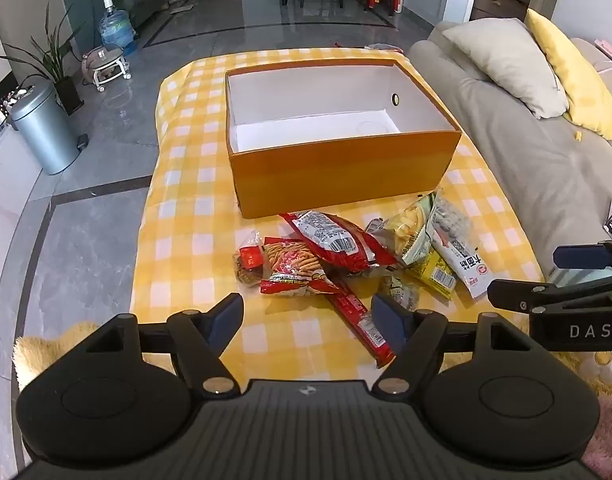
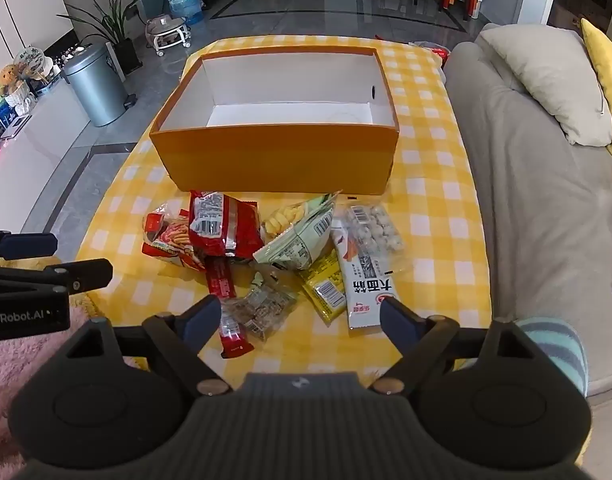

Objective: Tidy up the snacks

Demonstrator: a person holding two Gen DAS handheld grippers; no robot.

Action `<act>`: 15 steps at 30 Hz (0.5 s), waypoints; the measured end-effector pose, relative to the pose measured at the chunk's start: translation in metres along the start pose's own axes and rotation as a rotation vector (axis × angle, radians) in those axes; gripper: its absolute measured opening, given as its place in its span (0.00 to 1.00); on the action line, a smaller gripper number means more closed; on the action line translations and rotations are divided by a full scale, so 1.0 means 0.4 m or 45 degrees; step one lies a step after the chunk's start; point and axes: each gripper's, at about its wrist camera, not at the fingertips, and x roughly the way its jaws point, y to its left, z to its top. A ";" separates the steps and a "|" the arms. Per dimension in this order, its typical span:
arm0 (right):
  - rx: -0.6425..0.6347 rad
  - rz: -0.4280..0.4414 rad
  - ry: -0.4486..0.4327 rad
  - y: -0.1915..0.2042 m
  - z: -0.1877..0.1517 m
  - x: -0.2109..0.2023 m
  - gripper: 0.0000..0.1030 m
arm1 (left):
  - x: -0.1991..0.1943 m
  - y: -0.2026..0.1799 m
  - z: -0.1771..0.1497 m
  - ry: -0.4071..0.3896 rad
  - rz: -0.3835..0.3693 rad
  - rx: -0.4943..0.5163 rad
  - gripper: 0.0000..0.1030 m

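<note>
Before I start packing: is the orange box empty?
Empty. The orange box shows only bare white floor and walls in both views; the snack packets all lie outside, in front.

A yellow-checked desk (image 2: 437, 216) carries an open orange box (image 2: 278, 156) beyond the tool and a snack-packet heap (image 2: 266, 256) just ahead.

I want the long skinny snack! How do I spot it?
Find the orange box on the yellow checked cloth; the snack pile lies before it. The red stick packet pokes out of the pile's near edge, the only long, narrow one.
</note>
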 end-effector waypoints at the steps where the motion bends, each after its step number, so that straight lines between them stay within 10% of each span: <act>1: -0.002 0.001 -0.001 0.001 0.000 0.001 0.82 | 0.000 0.003 0.001 0.004 0.003 -0.035 0.83; 15: -0.015 -0.014 0.014 0.008 0.006 0.020 0.83 | 0.018 0.005 -0.001 0.027 0.017 -0.025 0.83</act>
